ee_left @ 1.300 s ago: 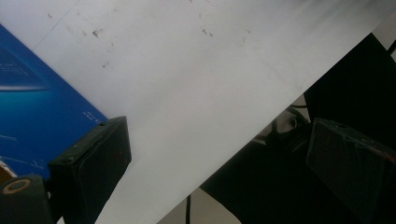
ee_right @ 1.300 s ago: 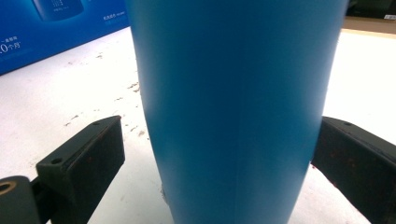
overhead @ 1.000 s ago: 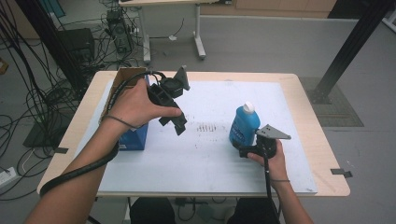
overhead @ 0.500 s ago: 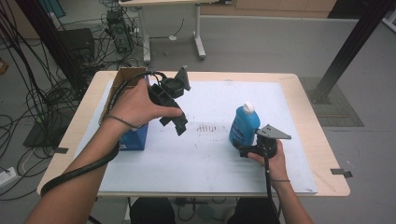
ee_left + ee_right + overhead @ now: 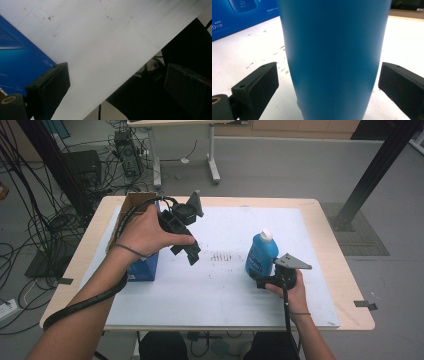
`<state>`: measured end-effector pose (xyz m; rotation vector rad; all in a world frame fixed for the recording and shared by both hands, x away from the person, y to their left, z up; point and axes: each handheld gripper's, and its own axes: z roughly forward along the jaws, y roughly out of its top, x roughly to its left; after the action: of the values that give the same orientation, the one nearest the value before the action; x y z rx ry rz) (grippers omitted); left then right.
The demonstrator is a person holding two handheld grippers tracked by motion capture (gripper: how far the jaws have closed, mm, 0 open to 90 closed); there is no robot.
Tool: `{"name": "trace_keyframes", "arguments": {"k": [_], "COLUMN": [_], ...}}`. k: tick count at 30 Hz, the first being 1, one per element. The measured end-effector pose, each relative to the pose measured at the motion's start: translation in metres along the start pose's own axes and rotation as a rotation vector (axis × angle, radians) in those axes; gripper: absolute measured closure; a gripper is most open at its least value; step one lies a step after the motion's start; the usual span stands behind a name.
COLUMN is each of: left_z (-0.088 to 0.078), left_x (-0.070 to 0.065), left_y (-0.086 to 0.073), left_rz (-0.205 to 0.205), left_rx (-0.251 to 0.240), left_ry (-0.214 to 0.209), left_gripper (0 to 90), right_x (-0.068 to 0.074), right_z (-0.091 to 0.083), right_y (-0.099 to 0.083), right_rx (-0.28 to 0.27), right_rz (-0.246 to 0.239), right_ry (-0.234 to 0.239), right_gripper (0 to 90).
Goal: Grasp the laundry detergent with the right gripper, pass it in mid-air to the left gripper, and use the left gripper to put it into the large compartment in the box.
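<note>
Nothing has moved since earlier. Item: blue bottle (image 5: 261,254), upright, right of table centre. We judge it stiff, slick plastic; grip mid-body. Right gripper (image 5: 329,85) wide, straddling it untouched. Left gripper (image 5: 186,232) wide, empty, raised.

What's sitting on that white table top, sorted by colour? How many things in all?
Blue: 2, the blue bottle and the blue box.
Brown: 1, the open cardboard box.
Total: 3.
</note>
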<state>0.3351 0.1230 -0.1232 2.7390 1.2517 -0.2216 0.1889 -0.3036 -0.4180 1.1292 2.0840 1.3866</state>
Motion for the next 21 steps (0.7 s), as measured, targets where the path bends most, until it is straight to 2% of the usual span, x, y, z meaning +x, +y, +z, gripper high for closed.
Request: {"name": "trace_keyframes", "arguments": {"k": [21], "left_z": [-0.0021], "left_x": [-0.0009], "left_y": [-0.0010], "left_rz": [0.000], "left_rx": [-0.002], "left_ry": [-0.004], "left_gripper": [6.6], "right_x": [0.0013], "right_z": [0.0009], "right_y": [-0.0023], "right_rx": [-0.016], "right_rz": [0.007], "right_ry": [0.011], "right_gripper": [2.8]}}
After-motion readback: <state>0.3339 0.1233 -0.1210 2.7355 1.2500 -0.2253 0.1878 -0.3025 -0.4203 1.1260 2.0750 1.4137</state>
